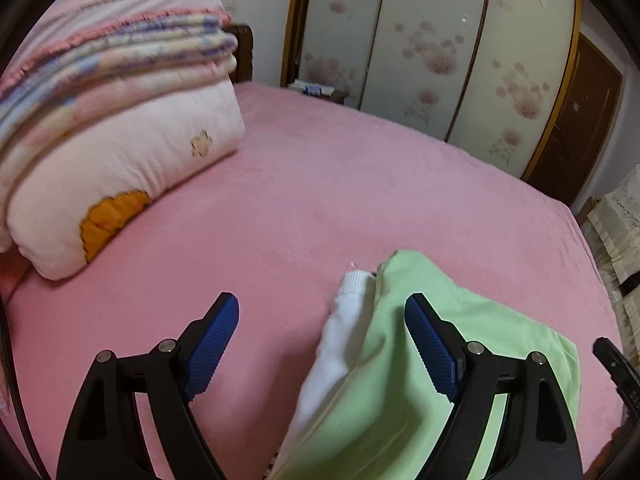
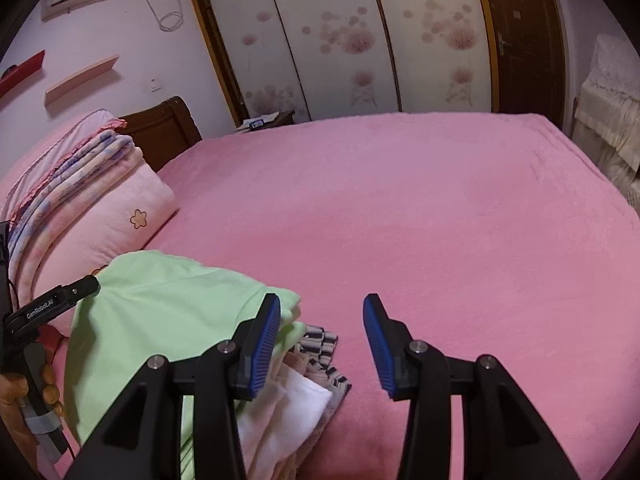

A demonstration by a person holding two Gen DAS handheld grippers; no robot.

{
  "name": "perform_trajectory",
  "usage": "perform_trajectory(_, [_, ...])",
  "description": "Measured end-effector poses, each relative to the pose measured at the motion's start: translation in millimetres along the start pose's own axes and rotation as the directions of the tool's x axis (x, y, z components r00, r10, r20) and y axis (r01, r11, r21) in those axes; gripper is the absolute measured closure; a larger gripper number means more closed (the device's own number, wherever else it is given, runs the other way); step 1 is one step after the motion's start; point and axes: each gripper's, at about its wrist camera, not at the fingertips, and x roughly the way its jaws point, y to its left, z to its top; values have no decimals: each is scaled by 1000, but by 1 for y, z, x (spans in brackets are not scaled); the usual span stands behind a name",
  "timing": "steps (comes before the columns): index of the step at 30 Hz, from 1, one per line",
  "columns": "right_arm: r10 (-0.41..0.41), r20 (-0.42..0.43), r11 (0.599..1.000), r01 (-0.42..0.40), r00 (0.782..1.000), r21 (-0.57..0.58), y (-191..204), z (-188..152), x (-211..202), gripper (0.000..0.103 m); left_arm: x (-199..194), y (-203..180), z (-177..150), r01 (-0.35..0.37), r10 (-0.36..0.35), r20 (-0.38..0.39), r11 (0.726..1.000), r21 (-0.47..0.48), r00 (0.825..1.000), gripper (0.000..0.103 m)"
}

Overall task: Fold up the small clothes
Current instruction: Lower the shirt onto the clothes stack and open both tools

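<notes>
Hovering over the pink bed sheet [image 1: 320,200], left gripper [image 1: 322,344] has its jaws spread wide, nothing between the blue pads [image 1: 210,344]; its right finger sits over the green garment [image 1: 400,400], can't tell if it touches. Green garment lies on top of a small clothes pile at the near edge of the bed, with a white garment [image 1: 340,344] poking out along its left side, ribbed cuff pointing away. Right gripper [image 2: 320,344] is also wide open and empty, above bare sheet just right of the pile; its left finger overlaps the green garment's edge in the right wrist view. That view also shows a striped piece [image 2: 320,344] and a beige towel-like layer [image 2: 296,364] under the green one. Stack of folded blankets [image 1: 112,120] sits at the headboard end, well apart from the pile. Floral wardrobe doors [image 2: 360,40] stand behind the bed.
</notes>
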Motion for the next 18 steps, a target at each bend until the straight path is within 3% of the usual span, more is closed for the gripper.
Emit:
perform_trajectory(5, [94,37,992,-90,995,-88,30,-3,-27,60,-20,3,4,-3,4,62,1000,-9,998,16])
perform_trajectory(9, [150,31,973,-142,988,-179,58,-13,-35,60,-24,-7,-7,-74,68,74,994,79,995,16])
perform_trajectory(13, [136,-31,962,-139,990,-236,74,-30,-22,60,-7,-10,-23,-170,163,54,972,163,985,16])
perform_trajectory(18, [52,-115,957,-82,992,-277,69,-56,4,62,17,-6,-37,-240,241,19,955,174,970,14])
